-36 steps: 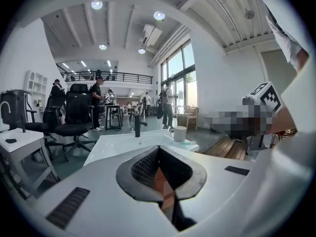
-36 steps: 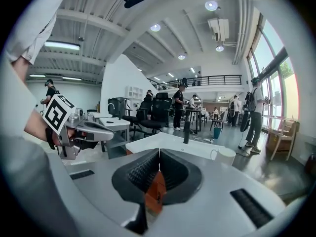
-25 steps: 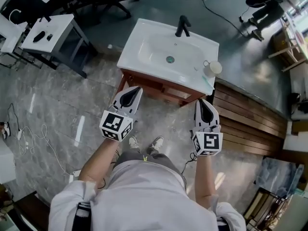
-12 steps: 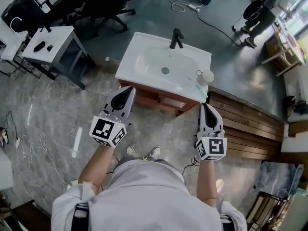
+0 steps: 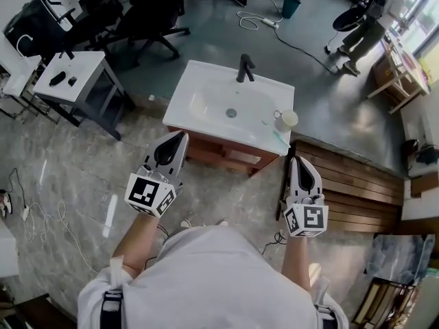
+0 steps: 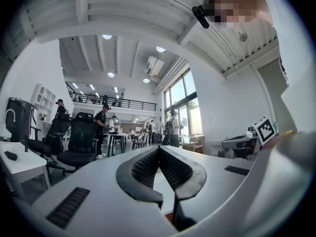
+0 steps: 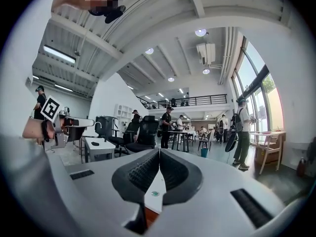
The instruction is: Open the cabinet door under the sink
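A white sink basin (image 5: 206, 94) with a black faucet (image 5: 245, 67) sits on a brown wooden cabinet (image 5: 230, 155), whose front shows only as a narrow strip from above. My left gripper (image 5: 180, 136) hovers in front of the cabinet's left part, shut and empty. Off the cabinet's right corner, my right gripper (image 5: 300, 161) is shut too, holding nothing. Both point level toward the sink and touch nothing. In the left gripper view the shut gripper (image 6: 159, 148) looks over the basin; in the right gripper view the basin (image 7: 156, 190) shows behind the shut gripper (image 7: 159, 152).
A white cup (image 5: 286, 119) stands on the basin's right rim. A small white table (image 5: 68, 74) and office chairs (image 5: 147, 9) are at the left rear. A wooden slatted platform (image 5: 353, 180) lies to the right. Cables (image 5: 41, 201) trail on the floor at left. A person (image 5: 363, 19) stands far right.
Both grippers have risen and the head view has pulled up and back, so the sink looks smaller and farther. Both grippers stay shut and empty.
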### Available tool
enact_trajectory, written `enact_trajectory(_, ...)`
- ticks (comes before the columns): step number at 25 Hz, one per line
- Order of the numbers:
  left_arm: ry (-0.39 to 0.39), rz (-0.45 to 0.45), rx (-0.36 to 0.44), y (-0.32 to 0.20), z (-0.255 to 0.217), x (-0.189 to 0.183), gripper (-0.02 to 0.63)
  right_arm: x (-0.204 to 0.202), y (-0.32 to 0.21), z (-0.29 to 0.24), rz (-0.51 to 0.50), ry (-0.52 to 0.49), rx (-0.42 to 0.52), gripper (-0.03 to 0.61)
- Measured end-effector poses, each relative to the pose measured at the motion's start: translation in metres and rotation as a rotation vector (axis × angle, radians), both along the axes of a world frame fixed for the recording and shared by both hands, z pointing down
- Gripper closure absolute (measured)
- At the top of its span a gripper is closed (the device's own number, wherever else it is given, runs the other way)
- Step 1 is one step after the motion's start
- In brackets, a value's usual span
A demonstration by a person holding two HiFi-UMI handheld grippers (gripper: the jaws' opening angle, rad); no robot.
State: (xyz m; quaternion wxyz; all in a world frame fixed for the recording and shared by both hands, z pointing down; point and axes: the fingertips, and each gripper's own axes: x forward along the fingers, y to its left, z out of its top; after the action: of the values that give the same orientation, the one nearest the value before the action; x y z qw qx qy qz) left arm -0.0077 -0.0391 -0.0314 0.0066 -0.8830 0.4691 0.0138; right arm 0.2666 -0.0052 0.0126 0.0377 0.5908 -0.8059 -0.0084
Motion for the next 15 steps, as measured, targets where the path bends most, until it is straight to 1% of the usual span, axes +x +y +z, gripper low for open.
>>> enact_trajectory(3, 0.003, -0.01, 0.012, 0.001, -0.01, -0.001, 0.597, 0.008, 0.005, -0.011, 0.023, -0.013, 0.019, 0.546)
enact_trajectory(8, -0.013, -0.044, 0.003, 0.008, -0.018, -0.008, 0.597, 0.015, 0.012, -0.021, 0.055, -0.046, 0.031, 0.546)
enact_trajectory(12, -0.015, -0.073, -0.004, 0.007, -0.019, -0.01, 0.597, 0.015, 0.013, -0.031, 0.067, -0.038, 0.049, 0.546)
enact_trajectory(15, -0.031, -0.075, 0.016, 0.009, -0.021, -0.01, 0.597, 0.017, 0.015, -0.032, 0.076, -0.04, 0.039, 0.546)
